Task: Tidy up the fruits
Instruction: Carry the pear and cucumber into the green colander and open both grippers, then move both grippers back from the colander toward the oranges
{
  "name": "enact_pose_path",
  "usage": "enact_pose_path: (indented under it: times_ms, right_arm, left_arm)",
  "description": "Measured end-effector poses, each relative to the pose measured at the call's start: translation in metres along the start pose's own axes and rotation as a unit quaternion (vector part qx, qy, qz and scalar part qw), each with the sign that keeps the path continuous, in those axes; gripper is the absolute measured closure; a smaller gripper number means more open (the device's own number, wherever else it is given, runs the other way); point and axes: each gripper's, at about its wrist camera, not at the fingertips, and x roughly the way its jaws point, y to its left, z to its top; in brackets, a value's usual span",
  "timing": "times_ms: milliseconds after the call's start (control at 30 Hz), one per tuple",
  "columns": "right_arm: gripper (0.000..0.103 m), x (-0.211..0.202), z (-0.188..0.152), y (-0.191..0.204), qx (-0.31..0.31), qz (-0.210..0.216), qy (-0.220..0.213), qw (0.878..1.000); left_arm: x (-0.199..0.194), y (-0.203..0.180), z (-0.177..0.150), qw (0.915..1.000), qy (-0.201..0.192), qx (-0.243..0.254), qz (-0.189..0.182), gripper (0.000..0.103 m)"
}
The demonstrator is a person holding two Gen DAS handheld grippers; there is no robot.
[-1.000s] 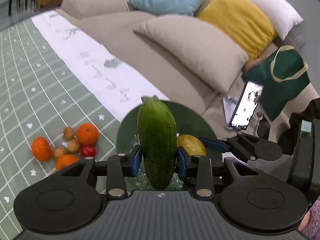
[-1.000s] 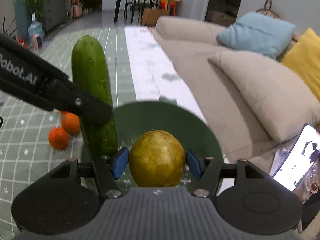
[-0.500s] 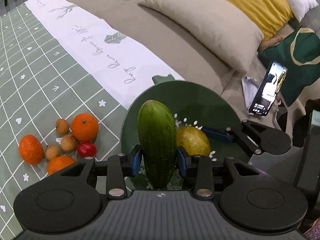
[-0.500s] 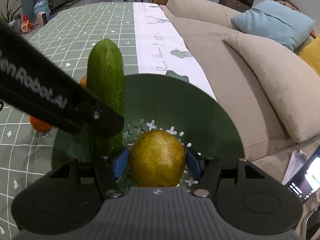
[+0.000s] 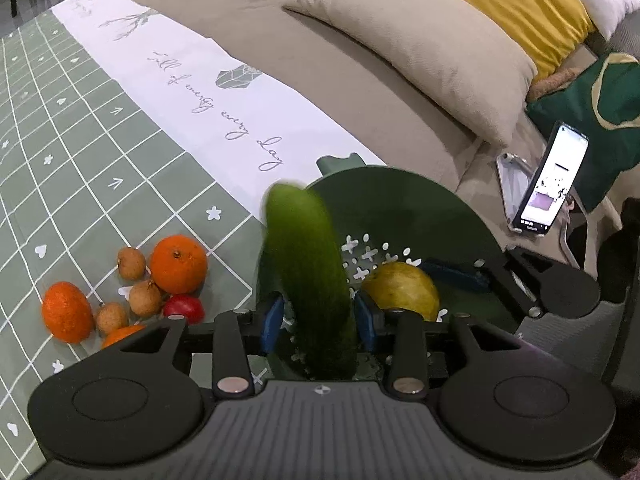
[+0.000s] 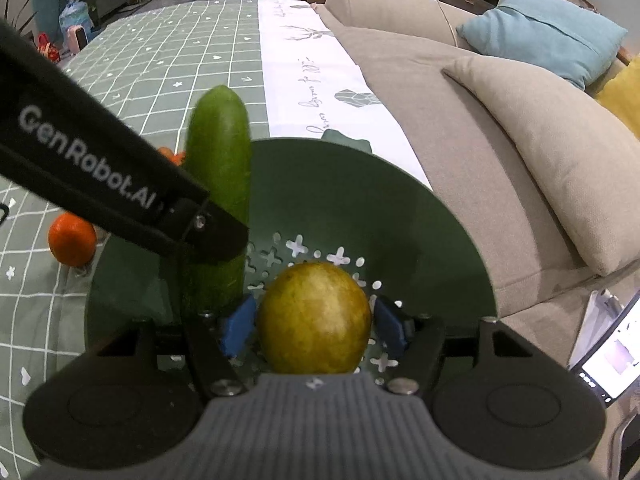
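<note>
Both hand-held grippers over green colander (image 6: 400,216) for drop-off: left hand-held gripper (image 5: 318,318) jaws just widening, cucumber (image 5: 308,264) tilting loose between; right hand-held gripper (image 6: 314,326) jaws just widening, clear of yellow fruit (image 6: 314,318).

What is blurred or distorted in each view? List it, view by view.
Left wrist view: the cucumber is smeared by motion blur, while the large orange and the tablecloth stay sharp; the fisheye bends the cloth's grid lines. Right wrist view: the cucumber's skin is soft too, the yellow fruit is crisper, and the corners darken into a round vignette.
</note>
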Motion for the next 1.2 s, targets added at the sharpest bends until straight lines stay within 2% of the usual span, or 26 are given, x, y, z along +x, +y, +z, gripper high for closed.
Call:
enact_pose_path:
  times_ms: [167, 200, 233, 367, 567, 700, 900, 1100, 1200]
  right_arm:
    - [0.032, -0.006, 0.001, 0.002, -0.007, -0.017, 0.001, 1.000]
    - [0.028, -0.008, 0.001, 0.002, -0.010, -0.022, -0.001, 1.000]
    - [0.024, -0.012, 0.001, 0.003, -0.014, -0.027, -0.005, 1.000]
    - [0.020, -0.027, 0.003, 0.007, -0.020, -0.040, -0.019, 0.999]
    - [0.012, -0.058, 0.008, 0.017, -0.022, -0.058, -0.049, 0.997]
    - [0.009, -0.082, 0.010, 0.021, 0.016, -0.050, -0.078, 0.996]
    - [0.006, -0.111, 0.010, 0.040, 0.088, -0.014, -0.124, 0.988]
    - [0.005, -0.126, 0.008, 0.069, 0.123, -0.014, -0.153, 0.980]
    - [0.005, -0.126, 0.003, 0.082, 0.140, -0.011, -0.152, 0.978]
  left_arm:
    - [-0.006, -0.005, -0.002, 0.9999, -0.003, 0.011, 0.010, 0.053]
    - [-0.009, -0.007, -0.002, 0.9998, -0.005, 0.015, 0.011, 0.052]
    - [-0.012, -0.008, -0.003, 0.9997, -0.008, 0.017, 0.012, 0.052]
    - [-0.031, -0.015, -0.009, 0.9987, -0.028, 0.035, 0.023, 0.049]
    - [-0.070, -0.023, -0.022, 0.9919, -0.081, 0.079, 0.058, 0.049]
    - [-0.097, -0.022, -0.034, 0.9862, -0.118, 0.088, 0.076, 0.048]
    - [-0.130, -0.006, -0.057, 0.9800, -0.162, 0.070, 0.092, 0.048]
    - [-0.151, 0.021, -0.084, 0.9753, -0.191, 0.035, 0.106, 0.048]
    - [-0.155, 0.032, -0.098, 0.9726, -0.199, 0.025, 0.117, 0.048]
